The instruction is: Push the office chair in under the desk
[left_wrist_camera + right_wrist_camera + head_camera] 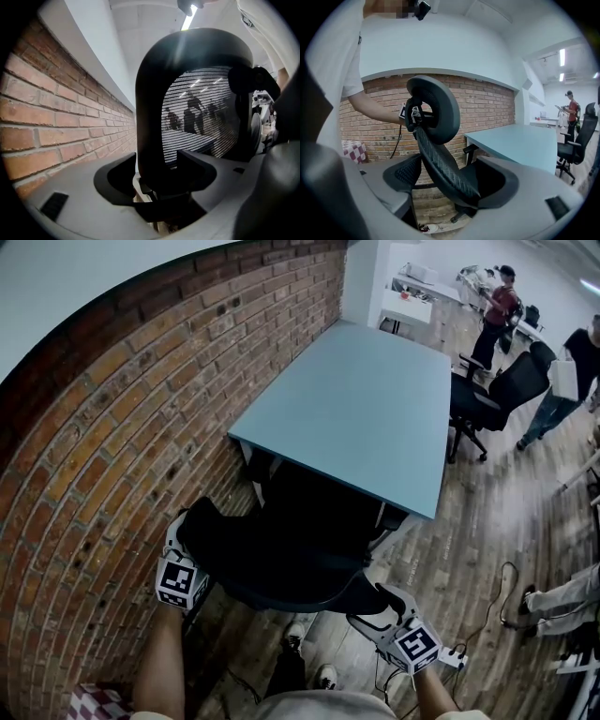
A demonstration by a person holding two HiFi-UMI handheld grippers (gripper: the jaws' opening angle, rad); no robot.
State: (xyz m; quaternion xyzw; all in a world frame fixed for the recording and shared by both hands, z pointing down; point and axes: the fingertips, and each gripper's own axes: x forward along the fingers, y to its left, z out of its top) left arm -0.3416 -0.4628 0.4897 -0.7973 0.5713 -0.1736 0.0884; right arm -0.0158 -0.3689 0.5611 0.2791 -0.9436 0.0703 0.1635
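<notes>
A black mesh office chair (291,540) stands at the near end of a light blue desk (366,409), its seat partly under the top. My left gripper (181,529) is at the left edge of the chair's back, and in the left gripper view (157,180) its jaws close on the back's black frame (150,93). My right gripper (382,604) is at the right edge. In the right gripper view (450,180) its jaws clamp the mesh back (436,154) below the headrest (436,108), with the desk (520,140) beyond.
A brick wall (112,446) runs close along the left of desk and chair. A second black chair (497,395) stands at the desk's far right, with two people (497,310) (562,390) beyond it. A power strip with cables (455,657) lies on the wooden floor at right.
</notes>
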